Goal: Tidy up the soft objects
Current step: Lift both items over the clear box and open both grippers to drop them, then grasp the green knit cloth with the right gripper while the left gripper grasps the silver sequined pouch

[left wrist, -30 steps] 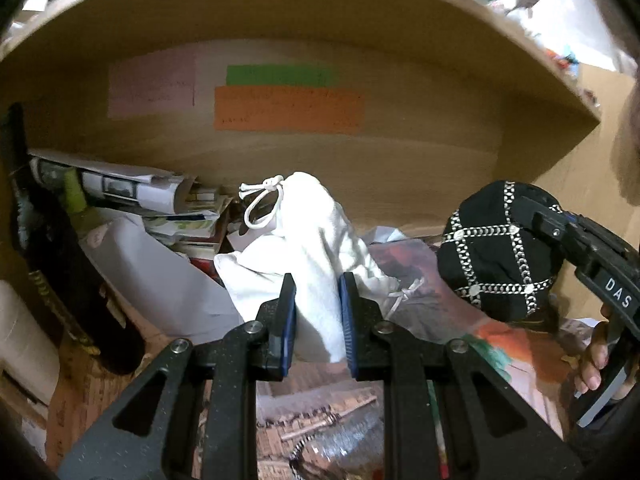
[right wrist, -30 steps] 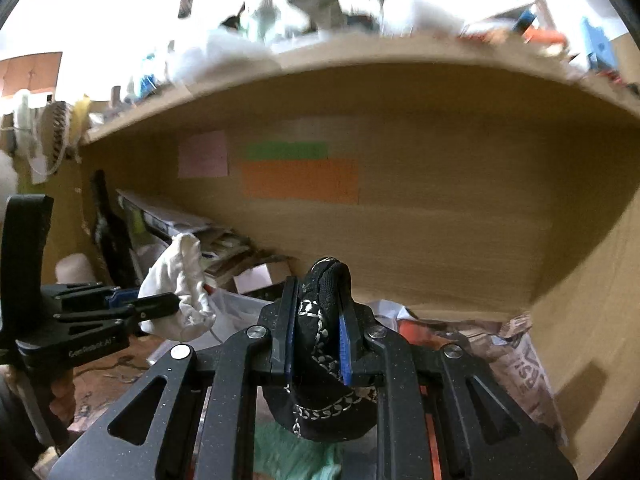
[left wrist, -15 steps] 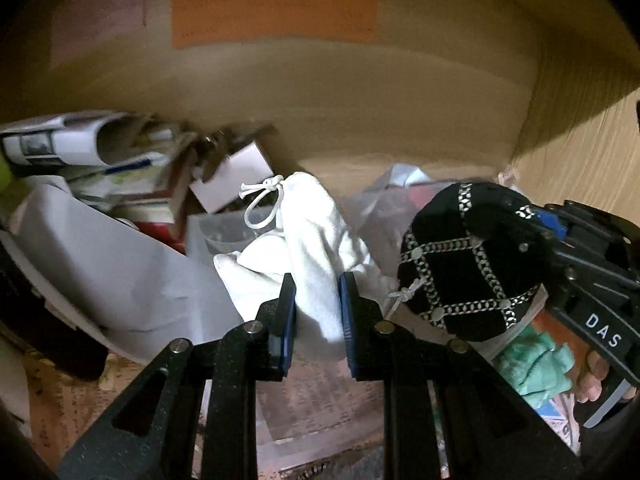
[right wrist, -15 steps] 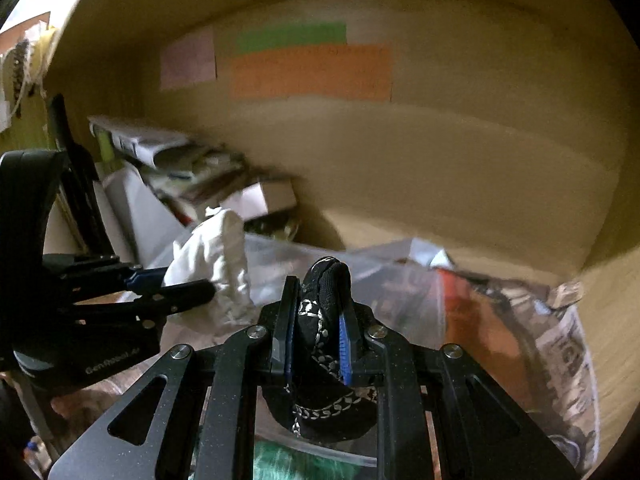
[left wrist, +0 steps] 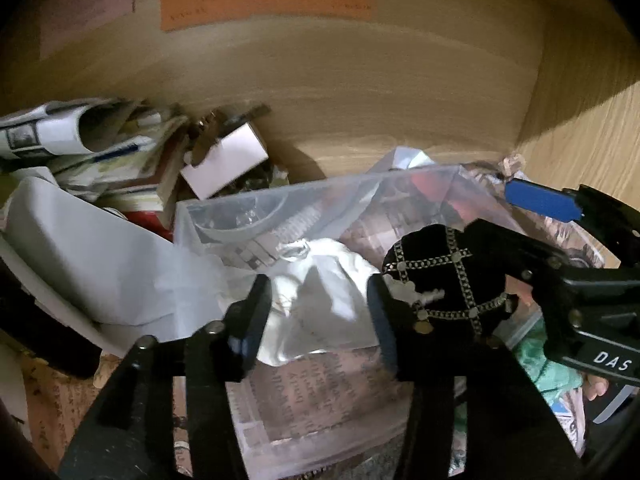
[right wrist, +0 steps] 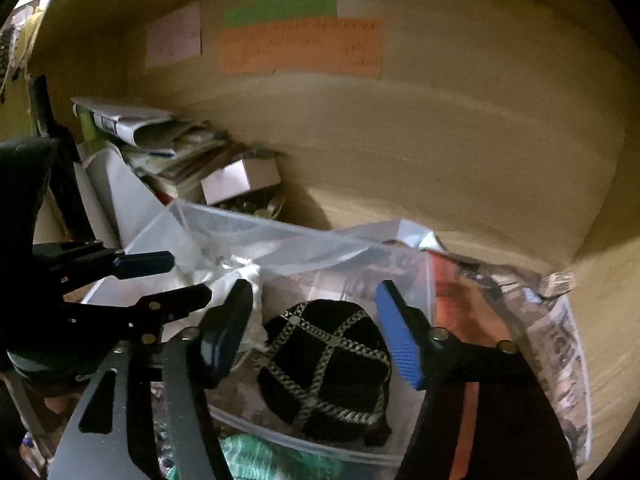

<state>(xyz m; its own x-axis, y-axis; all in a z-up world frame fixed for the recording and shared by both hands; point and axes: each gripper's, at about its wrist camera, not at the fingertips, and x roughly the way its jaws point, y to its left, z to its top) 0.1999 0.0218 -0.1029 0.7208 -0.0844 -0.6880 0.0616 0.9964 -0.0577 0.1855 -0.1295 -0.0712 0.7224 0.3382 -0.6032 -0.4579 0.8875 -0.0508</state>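
Note:
A white drawstring pouch (left wrist: 320,300) lies in a clear plastic bin (left wrist: 280,204) inside a wooden shelf. My left gripper (left wrist: 320,312) is open, its jaws wide apart on either side of the pouch. A black pouch with a silver chain pattern (right wrist: 328,364) lies in the same bin (right wrist: 240,224), to the right of the white one (right wrist: 240,284). My right gripper (right wrist: 312,336) is open around it, not touching. The black pouch also shows in the left wrist view (left wrist: 444,284), with the right gripper's fingers (left wrist: 536,200) above it.
A stack of papers and magazines (left wrist: 88,148) and a small white box (left wrist: 228,160) sit left of the bin. A green soft thing (right wrist: 256,460) lies in front of it. Coloured notes (right wrist: 300,48) hang on the wooden back wall. Newspaper (right wrist: 560,344) lies at the right.
Both grippers moved down and forward to the bin and opened. The white pouch and the black pouch were let go and now lie in the bin.

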